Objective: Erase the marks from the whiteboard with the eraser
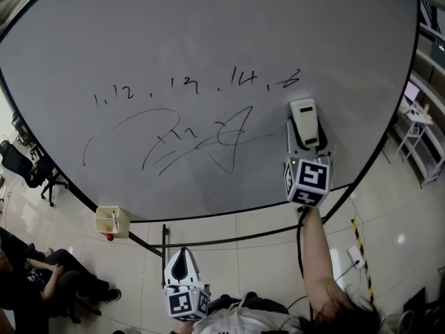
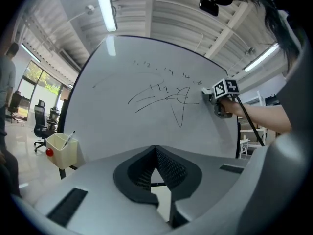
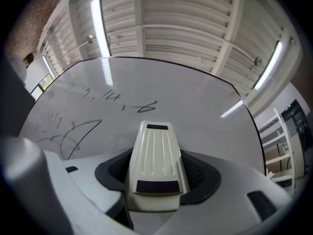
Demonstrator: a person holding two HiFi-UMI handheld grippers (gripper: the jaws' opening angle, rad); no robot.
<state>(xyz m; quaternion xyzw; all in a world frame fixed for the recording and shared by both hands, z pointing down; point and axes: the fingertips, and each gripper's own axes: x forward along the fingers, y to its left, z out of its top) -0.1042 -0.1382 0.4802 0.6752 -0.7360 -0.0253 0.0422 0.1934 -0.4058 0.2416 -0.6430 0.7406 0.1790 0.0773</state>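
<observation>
Lowest in the head view, the left gripper (image 1: pixel 183 257) hangs below the whiteboard (image 1: pixel 208 26), its 2 jaws closed on nothing. Black marks (image 1: pixel 208 139) cross the board; just right of them, the right gripper (image 1: pixel 306 143) clamps the cream eraser (image 1: pixel 304 114) against it.

The underside of the eraser (image 3: pixel 155 153) is hidden, and the whiteboard (image 1: pixel 208 40) runs off the top edge.

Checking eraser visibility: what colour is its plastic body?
Cream-white plastic eraser; clearest in right gripper view.

Handwritten numbers (image 1: pixel 195 85) on whiteboard (image 1: pixel 208 26), roughly "1, 12, 13, 14", last figure unclear, scribble (image 1: pixel 188 141) below unreadable
</observation>
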